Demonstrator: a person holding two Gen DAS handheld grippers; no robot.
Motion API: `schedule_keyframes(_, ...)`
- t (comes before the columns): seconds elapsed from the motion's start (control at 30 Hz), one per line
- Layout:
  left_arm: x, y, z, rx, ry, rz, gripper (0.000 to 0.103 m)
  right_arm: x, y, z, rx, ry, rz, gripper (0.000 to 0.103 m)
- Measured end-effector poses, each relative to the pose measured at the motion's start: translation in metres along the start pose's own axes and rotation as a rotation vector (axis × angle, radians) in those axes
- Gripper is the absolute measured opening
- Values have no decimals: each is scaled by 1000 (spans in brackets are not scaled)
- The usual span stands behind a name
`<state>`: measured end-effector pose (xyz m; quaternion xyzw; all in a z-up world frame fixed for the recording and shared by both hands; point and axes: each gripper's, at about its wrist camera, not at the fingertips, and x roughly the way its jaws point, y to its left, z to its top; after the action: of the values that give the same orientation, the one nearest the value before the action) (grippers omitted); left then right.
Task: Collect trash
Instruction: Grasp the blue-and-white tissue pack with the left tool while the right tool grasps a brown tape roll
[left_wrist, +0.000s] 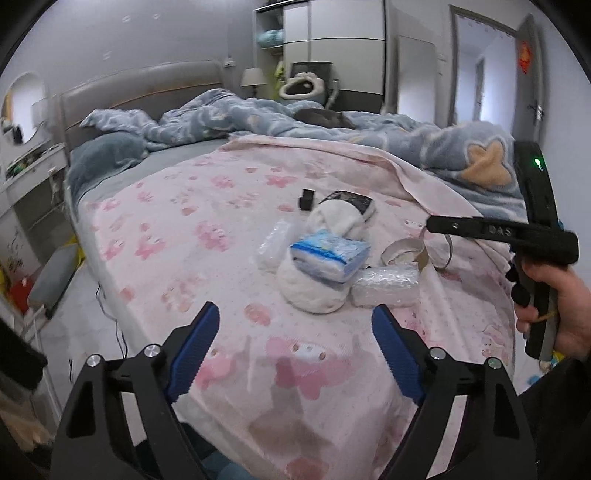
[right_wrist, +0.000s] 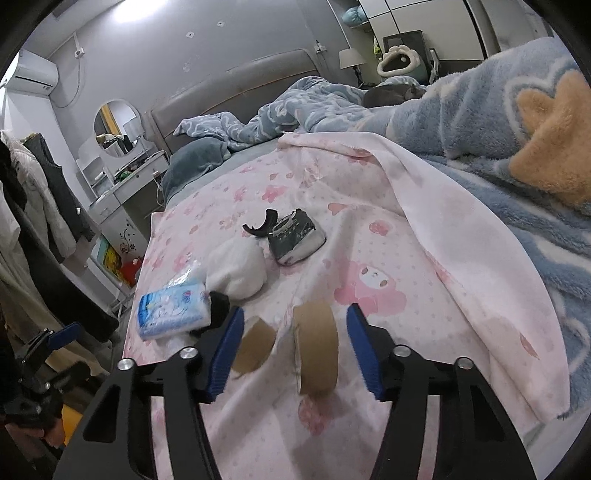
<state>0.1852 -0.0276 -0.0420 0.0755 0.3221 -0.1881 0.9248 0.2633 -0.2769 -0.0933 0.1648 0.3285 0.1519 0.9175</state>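
Note:
Trash lies on a pink flowered sheet (left_wrist: 207, 236) on the bed. A blue tissue pack (left_wrist: 330, 254) rests on a white wad (left_wrist: 314, 291), next to a bubble-wrap bundle (left_wrist: 386, 286) and cardboard tape rings (left_wrist: 404, 254). My left gripper (left_wrist: 295, 347) is open, short of the white wad. My right gripper (right_wrist: 295, 347) is open around a brown tape ring (right_wrist: 317, 347), jaws apart from it. A second brown ring (right_wrist: 255, 349) lies by its left finger. The tissue pack (right_wrist: 171, 312), a white wad (right_wrist: 238, 271) and a dark packet (right_wrist: 295, 242) lie beyond.
A blue fleece blanket (left_wrist: 461, 147) is heaped on the right of the bed. A dresser with a round mirror (right_wrist: 116, 127) and hanging clothes (right_wrist: 40, 206) stand left of the bed. A small black piece (left_wrist: 306, 199) and a clear plastic bag (left_wrist: 275, 242) lie on the sheet.

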Motion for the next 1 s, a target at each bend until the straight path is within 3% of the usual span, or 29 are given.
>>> schedule_keyframes(0.13, 12, -3, 8, 19, -10, -24, 82, 9, -7, 2, 30, 22, 0, 46)
schedule_keyframes(0.37, 34, 2, 20, 2, 7, -53, 77, 17, -13, 3, 37, 53, -11, 23)
schedule_keyframes(0.47, 42, 1, 27, -9, 7, -65, 71, 15, -14, 4, 29, 46, -7, 22)
schedule_keyframes(0.63, 53, -6, 36, -16, 8, -79, 71, 5, -15, 7, 15, 18, 4, 22)
schedule_keyframes(0.8, 67, -13, 39, -15, 33, -65, 83, -3, -21, 11, 21, -5, 25, 22)
schedule_keyframes(1.0, 83, -16, 41, -13, 69, -36, 86, -8, -24, 12, 30, -11, 43, 22)
